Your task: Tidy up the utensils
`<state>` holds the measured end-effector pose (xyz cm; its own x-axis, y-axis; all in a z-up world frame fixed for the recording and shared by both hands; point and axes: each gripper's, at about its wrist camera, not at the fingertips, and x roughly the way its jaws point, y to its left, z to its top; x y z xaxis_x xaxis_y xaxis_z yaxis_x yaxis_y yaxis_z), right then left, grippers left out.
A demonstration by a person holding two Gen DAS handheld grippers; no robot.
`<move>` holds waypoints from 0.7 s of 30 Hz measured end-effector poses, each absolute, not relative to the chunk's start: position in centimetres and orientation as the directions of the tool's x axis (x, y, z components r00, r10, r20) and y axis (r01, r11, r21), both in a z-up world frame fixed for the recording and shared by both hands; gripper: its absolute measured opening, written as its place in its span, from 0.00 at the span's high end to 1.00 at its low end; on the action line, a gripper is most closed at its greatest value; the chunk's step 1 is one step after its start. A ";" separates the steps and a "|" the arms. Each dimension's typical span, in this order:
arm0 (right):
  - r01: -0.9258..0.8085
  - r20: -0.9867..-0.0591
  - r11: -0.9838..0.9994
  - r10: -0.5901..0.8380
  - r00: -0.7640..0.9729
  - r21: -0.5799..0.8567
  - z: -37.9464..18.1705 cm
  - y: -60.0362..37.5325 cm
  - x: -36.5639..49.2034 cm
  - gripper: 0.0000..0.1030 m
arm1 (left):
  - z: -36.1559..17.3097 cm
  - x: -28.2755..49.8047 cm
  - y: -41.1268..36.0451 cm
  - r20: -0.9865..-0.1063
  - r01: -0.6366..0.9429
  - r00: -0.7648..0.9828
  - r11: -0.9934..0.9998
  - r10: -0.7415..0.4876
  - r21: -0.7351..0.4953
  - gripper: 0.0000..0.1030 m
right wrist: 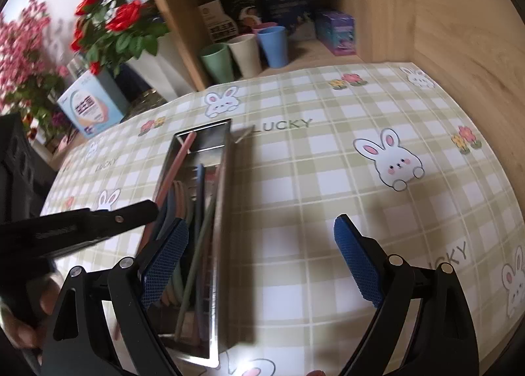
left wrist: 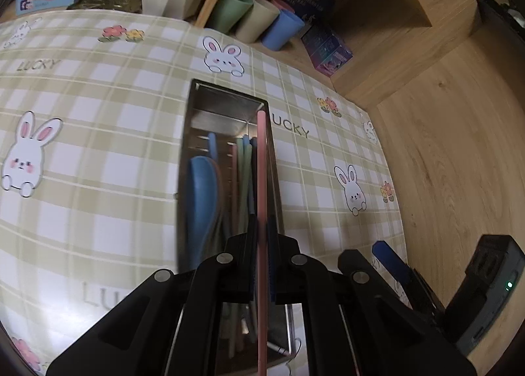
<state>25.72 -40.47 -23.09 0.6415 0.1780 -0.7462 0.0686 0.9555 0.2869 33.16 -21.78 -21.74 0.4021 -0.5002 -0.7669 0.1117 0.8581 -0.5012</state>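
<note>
My left gripper (left wrist: 261,238) is clamped tight on a long pink chopstick (left wrist: 261,159), which runs straight out between the blue pads over the rectangular stainless-steel utensil tray (left wrist: 197,94). Its far tip sits at the tray's far right corner in my left wrist view. That view looks down into the tray: a blue plastic spoon (left wrist: 200,198) lies along the left side, with pale green and blue chopsticks (left wrist: 244,176) bunched beside it. The tray sits on a green-and-white checked tablecloth with cartoon rabbits (left wrist: 98,146).

My right gripper (right wrist: 261,258) stands wide apart with nothing between its blue textured pads (right wrist: 357,264); one finger hangs over the tray's near end, the other over bare cloth.

Only the right wrist view shows the pink chopstick from the side, slanting along the tray's left wall, with my left gripper's black finger reaching in from the left and my hand behind it, blurred. It also shows red artificial roses (right wrist: 121,18) beside the wooden shelf. Both views catch the green, cream and blue plastic cups (right wrist: 246,48) on that shelf. Only the left wrist view shows my right gripper from outside, at the lower right.
</note>
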 end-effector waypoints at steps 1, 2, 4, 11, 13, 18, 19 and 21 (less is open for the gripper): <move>0.064 -0.745 0.953 0.189 0.640 0.296 -23.2 -40.6 25.7 0.15 | -22.0 33.4 -22.2 -0.772 0.111 0.400 0.862 -0.494 -0.494 0.95; 0.060 -0.745 0.953 0.193 0.638 0.298 -23.3 -40.7 25.7 0.15 | -22.2 33.5 -22.4 -0.774 0.113 0.399 0.864 -0.492 -0.491 0.95; 0.060 -0.745 0.953 0.191 0.639 0.295 -23.4 -40.9 25.6 0.15 | -22.5 33.8 -22.6 -0.779 0.116 0.397 0.868 -0.486 -0.483 0.95; 0.092 -0.755 0.952 0.169 0.634 0.290 -24.0 -41.7 25.4 0.15 | -23.5 34.3 -23.3 -0.807 0.124 0.387 0.893 -0.446 -0.434 0.95; 0.091 -0.753 0.952 0.169 0.635 0.291 -23.8 -41.7 25.3 0.15 | -23.7 34.4 -23.5 -0.816 0.126 0.382 0.899 -0.435 -0.420 0.95; 0.093 -0.751 0.956 0.156 0.641 0.278 -23.2 -41.6 25.1 0.15 | -23.5 34.0 -23.7 -0.832 0.144 0.374 0.912 -0.410 -0.385 0.95; 0.098 -0.754 0.959 0.144 0.641 0.266 -23.1 -41.6 25.0 0.15 | -23.4 33.9 -23.7 -0.832 0.153 0.378 0.914 -0.406 -0.377 0.95; 0.109 -0.759 0.962 0.125 0.639 0.251 -22.9 -41.6 24.8 0.15 | -22.8 33.6 -23.7 -0.830 0.171 0.389 0.917 -0.399 -0.360 0.94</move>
<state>24.75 -41.64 -22.87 0.6390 0.1251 -0.7589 0.1094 0.9619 0.2507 33.59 -23.70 -22.82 0.3894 -0.3991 -0.8301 0.1712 0.9169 -0.3605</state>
